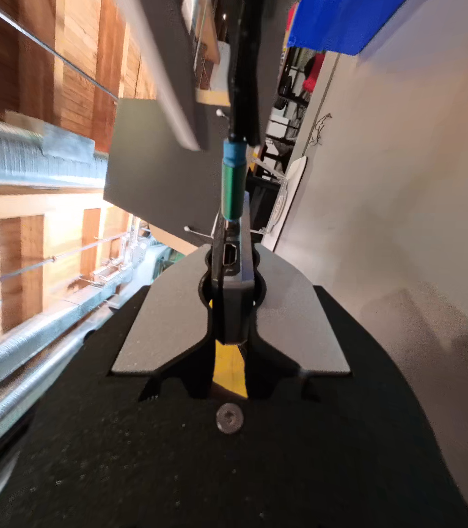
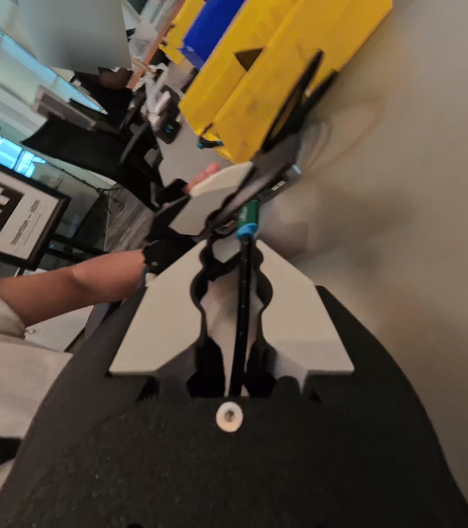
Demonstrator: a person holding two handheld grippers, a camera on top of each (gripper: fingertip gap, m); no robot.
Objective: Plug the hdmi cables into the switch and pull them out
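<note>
Only left view shows free port | left gripper clamps switch | right gripper clamps cable

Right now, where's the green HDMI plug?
In the left wrist view the green HDMI plug sits centre frame, seated in the switch that the left gripper clamps, just beyond an empty port.

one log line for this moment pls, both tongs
left tongs: shut on switch | right tongs: cable between fingers, grip unclear | green plug: at switch | near port: empty
</note>
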